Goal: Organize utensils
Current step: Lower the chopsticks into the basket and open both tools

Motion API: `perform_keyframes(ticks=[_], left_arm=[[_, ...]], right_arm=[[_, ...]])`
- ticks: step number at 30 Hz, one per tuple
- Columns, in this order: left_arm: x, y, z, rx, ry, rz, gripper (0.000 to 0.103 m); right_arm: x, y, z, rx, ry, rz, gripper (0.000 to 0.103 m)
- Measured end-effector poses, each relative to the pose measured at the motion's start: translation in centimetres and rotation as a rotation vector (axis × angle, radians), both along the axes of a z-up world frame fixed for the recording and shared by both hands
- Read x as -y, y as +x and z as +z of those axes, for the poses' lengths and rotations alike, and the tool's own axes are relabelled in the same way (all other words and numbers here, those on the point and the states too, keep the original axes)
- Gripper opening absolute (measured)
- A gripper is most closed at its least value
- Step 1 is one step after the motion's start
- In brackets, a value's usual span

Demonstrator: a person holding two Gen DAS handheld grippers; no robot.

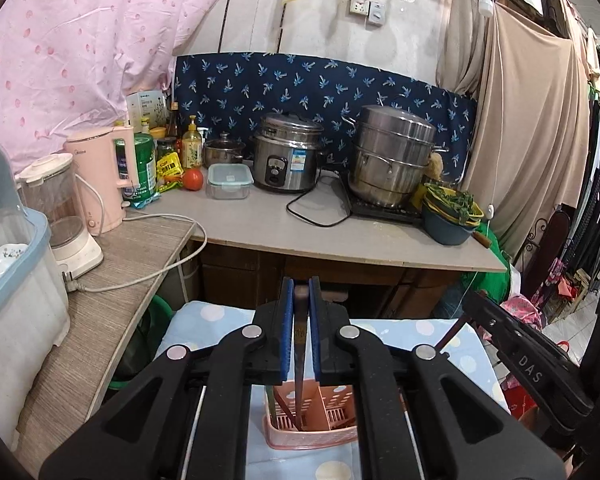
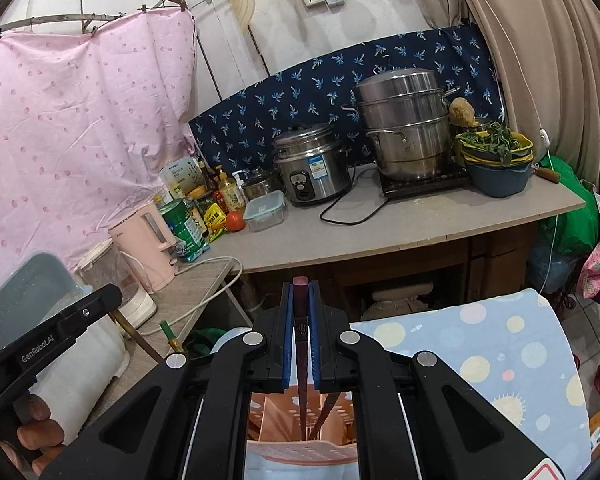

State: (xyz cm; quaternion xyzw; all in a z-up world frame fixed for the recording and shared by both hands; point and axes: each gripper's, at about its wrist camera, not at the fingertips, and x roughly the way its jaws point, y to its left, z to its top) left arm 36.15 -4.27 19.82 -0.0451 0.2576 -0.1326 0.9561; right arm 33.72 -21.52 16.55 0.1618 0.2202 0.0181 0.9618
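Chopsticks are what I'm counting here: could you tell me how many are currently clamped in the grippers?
2: one chopstick clamped in the left gripper, one in the right gripper, both pointing into the pink utensil holder. Others inside it may be hidden.

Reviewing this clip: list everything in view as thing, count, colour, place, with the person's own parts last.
chopsticks: one in each gripper, dark brown, tips in the holder
utensil holder: one, pink, on the dotted blue cloth
steamer pot: one, steel, on the black hob
rice cooker: one, steel, counter middle
food box: one, clear, teal lid, beside the tomato
kettle: one, pink, left shelf
stacked basins: blue and yellow, holding greens, counter right
left gripper: black, blue pads, shut on a chopstick
right gripper: same, shut on a chopstick
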Motion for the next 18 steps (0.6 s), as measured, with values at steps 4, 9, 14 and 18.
perform_keyframes(ticks=[4, 9, 14, 18], left_arm=[[0.2, -0.2, -0.4, -0.003, 0.002, -0.003, 0.008], [0.4, -0.7, -0.5, -0.002, 0.013, 0.004, 0.036], [0.5, -1.5, -0.3, 0.007, 0.031, 0.002, 0.037], [0.5, -2.3, -0.2, 0.011, 0.038, 0.002, 0.039]], right_arm=[[-0.1, -0.1, -0.2, -0.004, 0.003, -0.002, 0.011], [0.2, -0.7, 0.1, 0.002, 0.015, -0.013, 0.027], [0.1, -1.6, 0.3, 0.006, 0.013, -0.007, 0.027], [-0.2, -2.4, 0.4, 0.003, 0.006, 0.003, 0.027]])
